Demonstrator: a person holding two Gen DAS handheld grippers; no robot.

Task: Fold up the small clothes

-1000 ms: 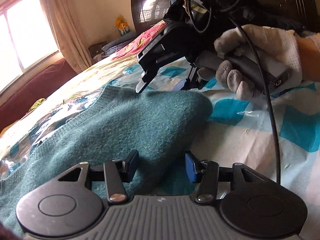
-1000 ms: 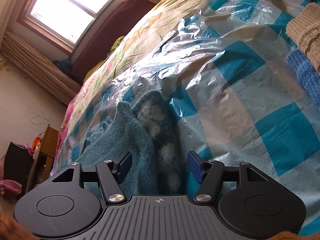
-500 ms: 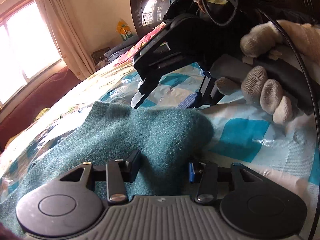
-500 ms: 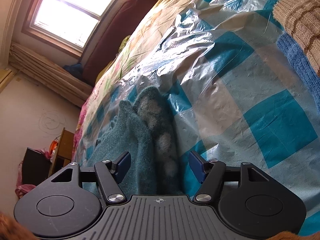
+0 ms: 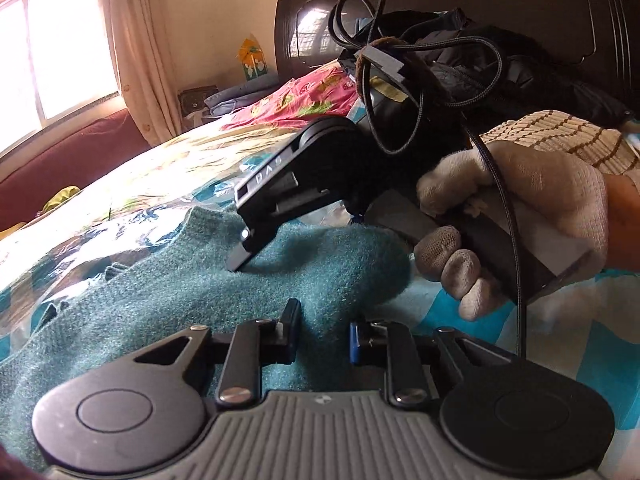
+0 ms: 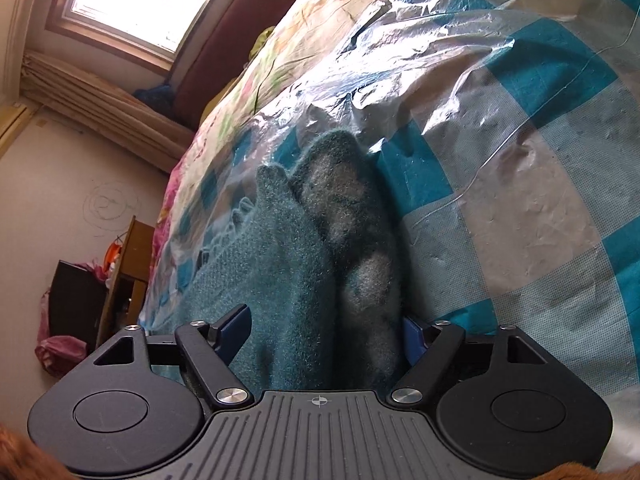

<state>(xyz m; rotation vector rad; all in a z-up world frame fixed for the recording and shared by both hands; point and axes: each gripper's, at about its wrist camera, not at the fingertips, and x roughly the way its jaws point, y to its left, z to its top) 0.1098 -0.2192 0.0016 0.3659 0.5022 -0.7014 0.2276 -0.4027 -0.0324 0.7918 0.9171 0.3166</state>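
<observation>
While both grippers work at the near end of it, the teal sweater lies spread on the bed, on a crinkled clear plastic sheet laid over a blue-and-white checked cover. In the left wrist view the left gripper has its jaws narrow and closing, with a fold of the sweater's thick edge bunched between them; whether the pads already press the knit I cannot tell. Just beyond it, the right gripper comes in from the right, held by a hand in a pale knit glove, a black cable looping over its back. Its near fingertip touches the top of the sweater. In the right wrist view the same gripper's jaws stand at a middling width and are closing, straddling a raised ridge of the sweater that shows a paler fuzzy inner side; the right pad sits against the knit, the left pad stands a little clear of it. A tan striped knit lies farther back on the bed, and a window lights the room
</observation>
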